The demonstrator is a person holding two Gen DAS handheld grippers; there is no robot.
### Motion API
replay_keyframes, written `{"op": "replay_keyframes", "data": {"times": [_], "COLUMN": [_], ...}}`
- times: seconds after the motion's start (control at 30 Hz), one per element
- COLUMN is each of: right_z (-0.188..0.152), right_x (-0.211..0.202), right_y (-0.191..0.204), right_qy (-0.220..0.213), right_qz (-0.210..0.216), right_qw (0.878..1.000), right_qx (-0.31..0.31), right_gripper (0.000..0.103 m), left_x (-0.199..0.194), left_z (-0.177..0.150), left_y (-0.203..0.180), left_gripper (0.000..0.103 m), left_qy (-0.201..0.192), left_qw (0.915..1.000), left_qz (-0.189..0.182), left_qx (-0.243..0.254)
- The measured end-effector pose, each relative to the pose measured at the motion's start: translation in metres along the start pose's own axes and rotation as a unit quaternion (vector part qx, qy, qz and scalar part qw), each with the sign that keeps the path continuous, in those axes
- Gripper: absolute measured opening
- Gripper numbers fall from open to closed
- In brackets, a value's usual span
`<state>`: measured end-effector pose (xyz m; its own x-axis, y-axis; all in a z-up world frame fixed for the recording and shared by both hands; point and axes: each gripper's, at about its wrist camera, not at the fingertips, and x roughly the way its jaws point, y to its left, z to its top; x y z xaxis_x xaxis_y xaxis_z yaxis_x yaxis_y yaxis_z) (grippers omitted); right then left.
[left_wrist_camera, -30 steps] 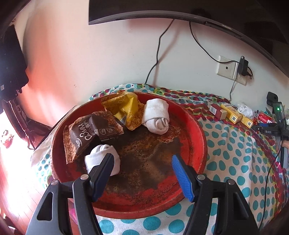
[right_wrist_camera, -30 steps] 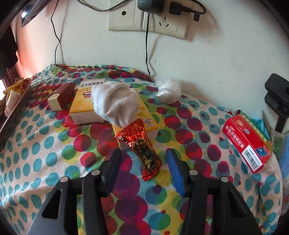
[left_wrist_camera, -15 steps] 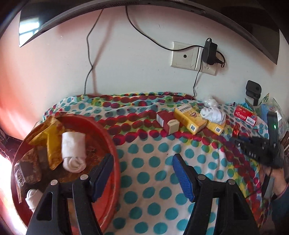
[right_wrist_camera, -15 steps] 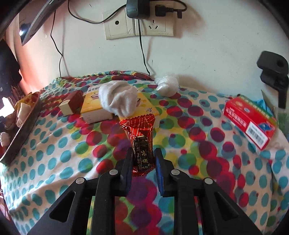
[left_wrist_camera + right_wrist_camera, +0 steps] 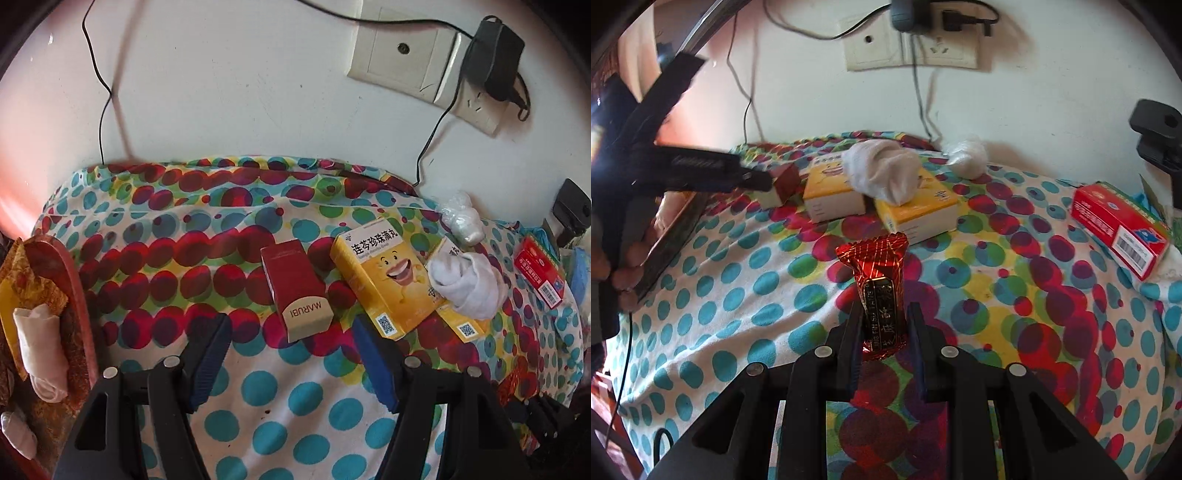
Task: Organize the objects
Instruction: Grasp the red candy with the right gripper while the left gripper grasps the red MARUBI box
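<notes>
Objects for sorting lie on a polka-dot cloth point(image 5: 280, 398) that covers the bench below a white wall with a socket plate point(image 5: 402, 62). At the far left edge of the left wrist view we see the red tray point(image 5: 79, 295), which holds a yellow wrapper point(image 5: 22, 291) and a rolled white sock point(image 5: 38, 347). On the cloth right of the tray stand two yellow boxes point(image 5: 384, 280) side by side, the nearer one printed with a smiling cartoon face. A second white sock point(image 5: 469, 284) rests across both of them. Just left of the boxes lies a dark red carton point(image 5: 295, 288) with a cream end marked MARUBI. A red medicine box point(image 5: 1119, 229) sits well apart at the right, and a small crumpled plastic bag point(image 5: 966, 158) lies by the wall behind the yellow boxes.

Our left gripper point(image 5: 288, 363) hangs above the cloth with its jaws wide and nothing between them; the MARUBI carton lies just beyond its tips. Our right gripper point(image 5: 882, 314) has its jaws narrow, clamped on the lower part of a red foil candy point(image 5: 881, 284), which stands upright between them, its crimped top fanning out above. In the right wrist view, the left gripper appears at the upper left, near the carton.
</notes>
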<state>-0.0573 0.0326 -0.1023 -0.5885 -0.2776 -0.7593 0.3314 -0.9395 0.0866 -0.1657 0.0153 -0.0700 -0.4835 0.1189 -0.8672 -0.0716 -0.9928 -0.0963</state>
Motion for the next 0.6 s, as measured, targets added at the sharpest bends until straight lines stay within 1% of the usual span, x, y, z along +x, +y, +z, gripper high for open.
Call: {"op": "replay_keyframes", "data": {"times": [0.13,0.2,0.37,0.4,0.43,0.47,0.5,0.6], "right_z": [-0.001,-0.001,0.0,0.001,0.001,0.001,0.002,0.002], "right_x": [0.002,0.002,0.005,0.006,0.006,0.007,0.007,0.007], "right_y": [0.01,0.012,0.008,0.007,0.006,0.006,0.005,0.005], "right_qy": [0.003,0.004,0.009,0.011,0.013,0.014,0.013,0.013], "right_qz": [-0.005,-0.007,-0.003,-0.001,-0.001,0.001,0.002,0.001], "right_qw": [1.0,1.0,1.0,1.0,1.0,1.0,1.0,1.0], "right_qx": [-0.023,-0.027,-0.016,-0.012,-0.008,-0.006,-0.003,0.001], "right_gripper": [0.021,0.021,0.021,0.021,0.021,0.021,0.021,0.021], "left_x": [0.019,0.027,0.032,0.032,0.032,0.031,0.031,0.03], "left_z": [0.005,0.006,0.002,0.001,0.001,0.0,-0.001,-0.001], "left_y": [0.001,0.001,0.004,0.004,0.003,0.002,0.002,0.004], "left_gripper": [0.07,0.07,0.07,0.067,0.059,0.049,0.03,0.03], "left_qy": [0.012,0.017,-0.001,-0.003,-0.004,-0.007,-0.01,-0.008], "left_qw": [0.9997,0.9995,0.9996,0.9996,0.9997,0.9997,0.9997,0.9998], "left_qz": [0.009,0.005,0.009,0.009,0.01,0.019,0.022,0.015], "left_qx": [-0.02,-0.025,-0.027,-0.025,-0.02,-0.013,-0.009,-0.013]}}
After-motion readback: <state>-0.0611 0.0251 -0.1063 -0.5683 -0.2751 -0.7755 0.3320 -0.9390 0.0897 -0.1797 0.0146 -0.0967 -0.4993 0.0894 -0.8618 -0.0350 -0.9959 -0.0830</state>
